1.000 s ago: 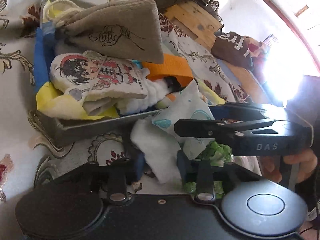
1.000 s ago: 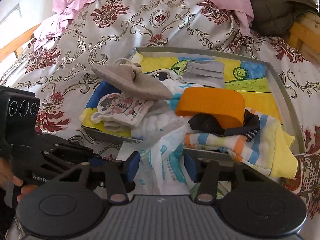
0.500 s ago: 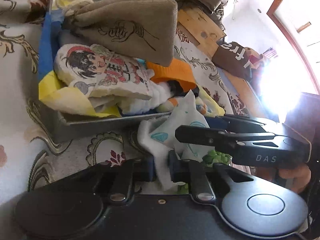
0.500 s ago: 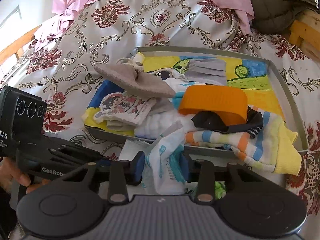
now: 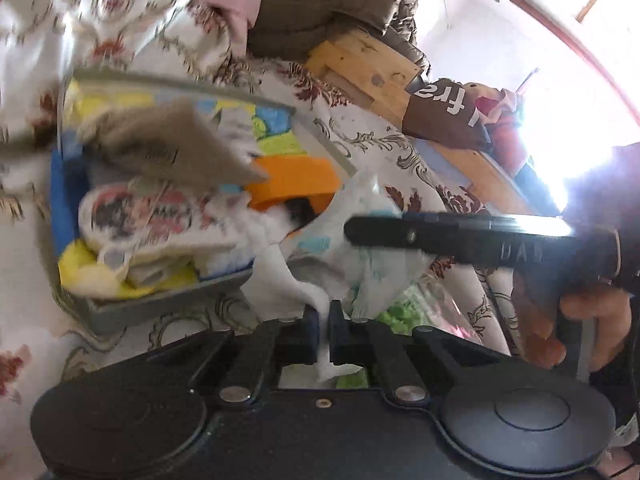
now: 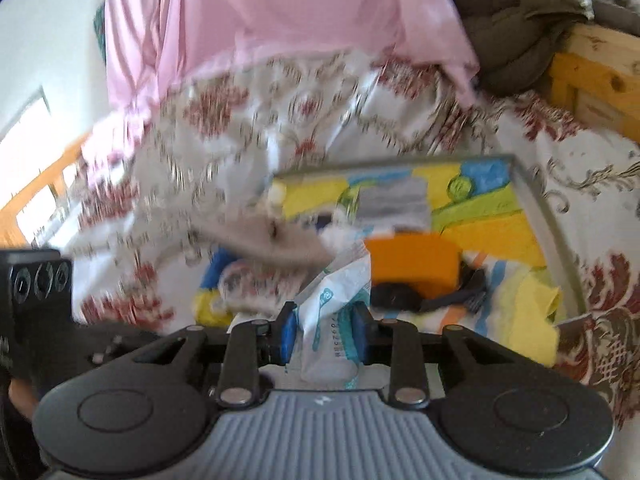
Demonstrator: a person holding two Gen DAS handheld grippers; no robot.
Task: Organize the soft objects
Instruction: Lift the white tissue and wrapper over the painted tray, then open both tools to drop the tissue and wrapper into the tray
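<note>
Both grippers hold one white cloth with teal prints, lifted in front of the grey tray. My left gripper is shut on its white edge. My right gripper is shut on the printed part; it also shows side-on in the left wrist view. The tray holds a beige pouch, a cartoon-print cloth, an orange band, a striped towel and a grey folded cloth.
The tray sits on a floral bedspread. A pink sheet and an olive jacket lie at the back. A wooden bed frame runs along the right. A green item lies under the lifted cloth.
Both grippers have closed on the printed white cloth and risen with it, lifting it off the bedspread. Both views now blur and look further up the bed.
</note>
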